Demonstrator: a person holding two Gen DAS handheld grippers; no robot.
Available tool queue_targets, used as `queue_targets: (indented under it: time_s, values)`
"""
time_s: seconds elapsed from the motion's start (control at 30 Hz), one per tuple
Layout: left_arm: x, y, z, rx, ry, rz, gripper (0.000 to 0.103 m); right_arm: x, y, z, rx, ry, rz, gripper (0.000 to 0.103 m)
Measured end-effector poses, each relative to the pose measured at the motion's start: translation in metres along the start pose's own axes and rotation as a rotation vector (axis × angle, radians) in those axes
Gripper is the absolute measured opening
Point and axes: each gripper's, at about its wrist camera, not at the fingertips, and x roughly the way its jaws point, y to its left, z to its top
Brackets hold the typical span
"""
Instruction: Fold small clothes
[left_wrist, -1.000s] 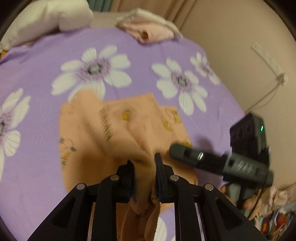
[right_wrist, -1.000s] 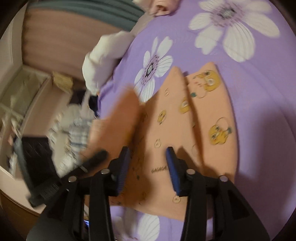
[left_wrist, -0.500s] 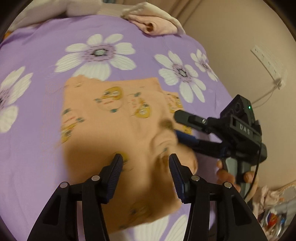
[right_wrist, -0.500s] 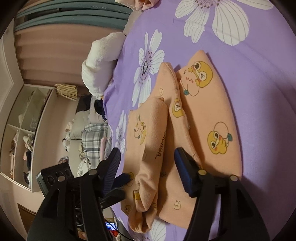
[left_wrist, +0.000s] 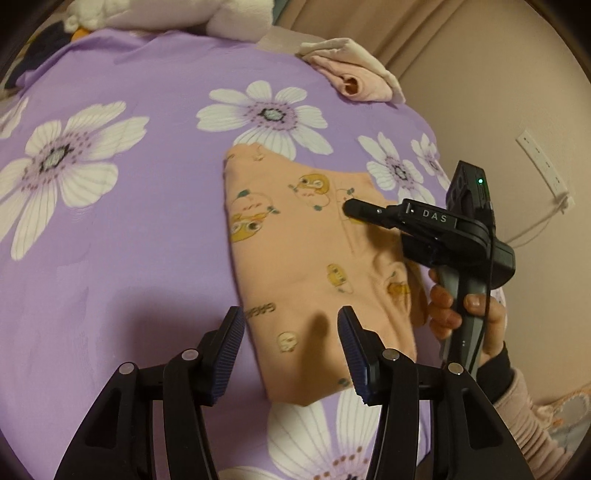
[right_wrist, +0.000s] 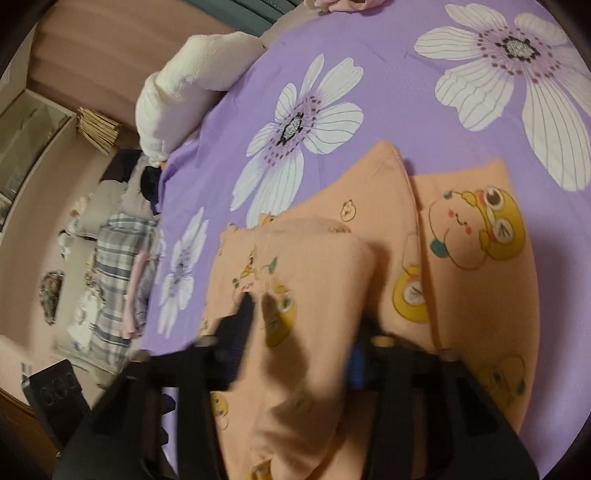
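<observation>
A small peach garment (left_wrist: 306, 258) printed with yellow cartoon figures lies folded on the purple flowered bedspread (left_wrist: 129, 221). My left gripper (left_wrist: 291, 343) is open and empty, hovering just above the garment's near edge. My right gripper (left_wrist: 349, 208) reaches in from the right, low over the garment. In the right wrist view the right gripper (right_wrist: 301, 325) is open and straddles a thick folded strip of the garment (right_wrist: 306, 288); the fingers look blurred.
A crumpled pink and white cloth (left_wrist: 354, 75) lies at the far edge of the bed. A white plush toy (right_wrist: 184, 85) sits at the bed's corner. Clothes and a plaid cloth (right_wrist: 114, 280) lie on the floor beside the bed. A wall socket (left_wrist: 543, 166) is right.
The left gripper let go of the garment's fold, opened and pulled back. The garment now lies flat and folded. The right gripper moved in low over the folded strip.
</observation>
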Motion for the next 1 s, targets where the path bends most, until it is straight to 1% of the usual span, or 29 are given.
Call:
queue_targets:
  time_s: [0.07,0.13,0.2,0.23,0.33,0.4,0.47,0.53,0.73,0.8,0.87,0.93,1.0]
  values:
    - [0.001,0.004,-0.002,-0.01,0.006,-0.005,0.05,0.0,0.003,0.0,-0.025,-0.01,-0.023,0.024]
    - [0.001,0.007,-0.004,-0.019,0.008,-0.008,0.05,-0.003,0.013,-0.002,-0.082,-0.032,-0.052,0.022]
    - [0.002,0.009,-0.003,-0.031,0.01,-0.017,0.05,-0.007,0.027,-0.003,-0.169,-0.067,-0.051,0.024]
    - [0.002,0.01,-0.002,-0.036,0.009,-0.018,0.05,-0.005,0.03,-0.003,-0.186,-0.062,-0.051,0.025]
    - [0.0,0.011,-0.002,-0.042,0.003,-0.027,0.05,0.013,0.026,0.004,-0.158,0.001,-0.091,0.025]
    - [0.0,0.01,-0.003,-0.038,0.003,-0.024,0.05,0.023,0.018,0.009,-0.126,0.028,-0.073,0.024]
    - [-0.001,0.01,-0.003,-0.037,0.006,-0.021,0.05,0.024,0.014,0.012,-0.108,0.031,-0.059,0.011]
    - [-0.001,0.009,-0.002,-0.035,0.004,-0.023,0.05,0.016,0.014,0.015,-0.101,0.018,-0.03,0.01]
    - [0.001,0.0,0.007,-0.011,-0.006,-0.037,0.05,-0.032,0.034,0.029,-0.171,-0.077,0.001,0.01]
    - [0.005,-0.006,0.01,0.001,-0.005,-0.044,0.05,-0.046,0.035,0.037,-0.189,-0.103,-0.022,0.01]
    - [0.009,-0.013,0.013,0.013,-0.003,-0.048,0.05,-0.051,0.028,0.044,-0.192,-0.108,-0.078,0.01]
    - [0.015,-0.02,0.016,0.032,-0.003,-0.045,0.05,-0.046,0.021,0.047,-0.187,-0.094,-0.094,0.01]
    - [0.022,-0.027,0.02,0.048,0.004,-0.042,0.05,-0.035,0.01,0.049,-0.173,-0.067,-0.136,0.012]
